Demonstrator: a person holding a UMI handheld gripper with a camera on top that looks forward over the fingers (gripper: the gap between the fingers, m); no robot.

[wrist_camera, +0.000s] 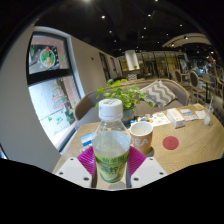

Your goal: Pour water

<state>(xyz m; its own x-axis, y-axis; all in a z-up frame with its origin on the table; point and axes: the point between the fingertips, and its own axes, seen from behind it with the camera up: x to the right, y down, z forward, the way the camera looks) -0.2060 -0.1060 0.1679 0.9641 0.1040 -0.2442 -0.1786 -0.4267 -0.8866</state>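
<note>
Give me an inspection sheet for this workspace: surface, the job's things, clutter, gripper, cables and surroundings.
Surface: light wooden table, in use.
Job's things: capped bottle upright between the fingers, greenish label; paper cup just beyond it, upright.
Clutter: red coaster; boxes farther back.
Gripper: pads against the bottle's sides, appears shut on it.
Cables: nothing seen.
Surroundings: potted plant behind the bottle, a poster on the wall, sofa with cushions beyond.
</note>
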